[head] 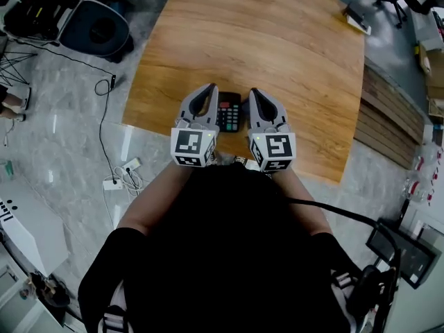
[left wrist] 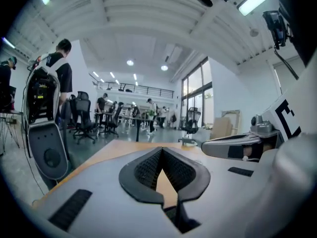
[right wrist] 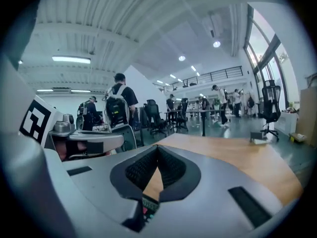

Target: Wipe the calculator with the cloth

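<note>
Calculator (head: 229, 112) is lying by the table's (head: 277, 47) near edge, long axis pointing away from the person, between left gripper (head: 208, 89) and right gripper (head: 254, 92). Both are hovering equally near, jaws pressed together, empty.

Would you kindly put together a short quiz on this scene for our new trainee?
1. True or false: the left gripper is clamped on a cloth.
2. In the head view, where is the calculator? A) on the table, seen between the two grippers; B) on the floor; C) at the table's far right corner.
3. Fill in: the jaws of the right gripper are ____, with nothing between them.
Key: 1 false; 2 A; 3 shut.
</note>
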`<state>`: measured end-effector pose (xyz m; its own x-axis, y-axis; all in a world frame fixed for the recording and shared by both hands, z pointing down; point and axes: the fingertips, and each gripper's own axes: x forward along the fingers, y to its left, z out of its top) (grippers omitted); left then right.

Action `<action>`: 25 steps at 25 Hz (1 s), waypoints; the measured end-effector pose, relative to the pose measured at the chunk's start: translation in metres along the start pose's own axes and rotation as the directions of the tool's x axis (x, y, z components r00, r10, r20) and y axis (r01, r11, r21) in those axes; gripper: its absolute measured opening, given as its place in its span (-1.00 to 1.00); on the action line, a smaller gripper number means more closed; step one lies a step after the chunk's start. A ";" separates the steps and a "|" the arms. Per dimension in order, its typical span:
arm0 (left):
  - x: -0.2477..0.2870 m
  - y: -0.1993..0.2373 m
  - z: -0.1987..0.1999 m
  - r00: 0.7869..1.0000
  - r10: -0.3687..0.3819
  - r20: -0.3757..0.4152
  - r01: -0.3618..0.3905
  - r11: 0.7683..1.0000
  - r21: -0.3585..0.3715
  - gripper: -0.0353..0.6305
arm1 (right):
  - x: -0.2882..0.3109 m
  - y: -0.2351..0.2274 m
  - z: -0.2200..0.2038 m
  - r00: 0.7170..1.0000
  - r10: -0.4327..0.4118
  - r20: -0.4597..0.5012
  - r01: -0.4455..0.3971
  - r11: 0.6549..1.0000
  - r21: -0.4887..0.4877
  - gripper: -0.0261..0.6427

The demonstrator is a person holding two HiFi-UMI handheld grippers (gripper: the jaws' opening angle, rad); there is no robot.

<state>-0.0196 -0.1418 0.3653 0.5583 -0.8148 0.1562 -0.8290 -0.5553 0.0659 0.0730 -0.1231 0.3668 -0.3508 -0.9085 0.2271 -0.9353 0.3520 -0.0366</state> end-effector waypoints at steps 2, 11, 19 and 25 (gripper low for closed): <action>-0.003 -0.004 0.019 0.999 0.001 0.050 -0.002 1.000 0.015 -0.87 | -0.004 0.008 0.025 0.997 -0.001 0.077 0.003 1.000 -0.029 -0.88; -0.017 -0.014 0.041 0.992 0.006 0.127 -0.011 0.999 0.040 -0.88 | -0.010 0.025 0.042 0.991 0.015 0.133 -0.008 0.999 -0.050 -0.88; -0.016 -0.019 0.050 0.992 -0.001 0.130 -0.003 1.000 0.029 -0.88 | -0.015 0.024 0.053 0.989 0.009 0.148 -0.001 0.998 -0.055 -0.88; -0.020 -0.019 0.048 0.993 0.002 0.118 -0.004 1.000 0.020 -0.88 | -0.017 0.032 0.051 0.990 0.021 0.138 -0.013 0.998 -0.061 -0.88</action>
<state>-0.0140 -0.1229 0.3135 0.5570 -0.8296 0.0389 -0.8304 -0.5553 0.0458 0.0469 -0.1080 0.3118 -0.3737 -0.9232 0.0895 -0.9261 0.3768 0.0195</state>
